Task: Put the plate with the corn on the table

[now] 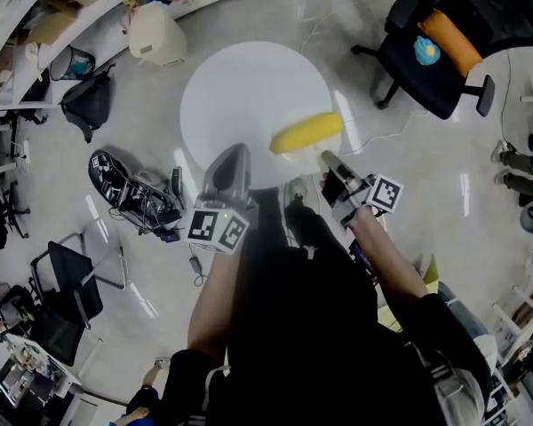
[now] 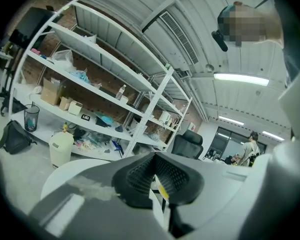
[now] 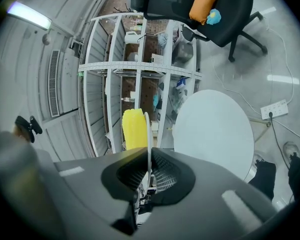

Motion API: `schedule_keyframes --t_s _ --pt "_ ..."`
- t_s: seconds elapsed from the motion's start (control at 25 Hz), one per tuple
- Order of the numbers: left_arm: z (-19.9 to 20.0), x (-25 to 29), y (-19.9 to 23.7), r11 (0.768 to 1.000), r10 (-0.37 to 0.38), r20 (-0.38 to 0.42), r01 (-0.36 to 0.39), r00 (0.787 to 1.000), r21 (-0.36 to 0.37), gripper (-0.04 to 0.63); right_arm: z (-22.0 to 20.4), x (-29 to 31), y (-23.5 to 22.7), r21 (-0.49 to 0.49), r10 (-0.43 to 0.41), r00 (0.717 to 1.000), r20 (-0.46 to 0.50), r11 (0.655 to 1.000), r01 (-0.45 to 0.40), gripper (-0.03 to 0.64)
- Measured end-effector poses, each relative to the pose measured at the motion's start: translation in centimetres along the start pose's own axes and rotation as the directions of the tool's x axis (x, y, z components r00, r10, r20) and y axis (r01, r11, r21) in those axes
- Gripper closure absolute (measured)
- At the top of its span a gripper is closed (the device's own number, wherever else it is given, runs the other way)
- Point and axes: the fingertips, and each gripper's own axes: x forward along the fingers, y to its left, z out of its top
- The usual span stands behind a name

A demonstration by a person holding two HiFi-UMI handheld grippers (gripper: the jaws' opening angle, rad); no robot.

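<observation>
- Plate [image 3: 148,129] with the corn [image 1: 306,133]: carried in the air over the table [image 1: 240,87], not yet set down.
- Right gripper [image 3: 148,160]: clenched on the plate's thin rim, which shows edge-on. The corn lies just past the pads.
- Left gripper [image 2: 155,176]: clamped on the rim farther from the corn. Likely reason: a two-sided hold keeps the plate level, so the corn cannot roll off.
- Table: round and white, directly below the plate. The remaining step looks like a straight lowering.
- Beyond the table: office chair [image 1: 444,51] and shelving [image 2: 105,84].
</observation>
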Motion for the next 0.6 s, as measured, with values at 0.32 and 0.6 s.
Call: schedule_keyframes --t_s 0.32,0.6 --pt "-1.0 2.0 1.8 1.0 0.022 -0.003 -0.022 1.0 -0.021 0.589 0.1 0.8 -1.9 0.015 -0.017 0.999 -0.028 1.0 0.018 0.592" --pt "-1.9 3.1 2.7 0.999 0.033 -0.001 -0.033 0.999 -0.03 0.589 0.3 1.6 -3.0 0.004 -0.018 0.998 -0.057 1.0 0.018 0.592"
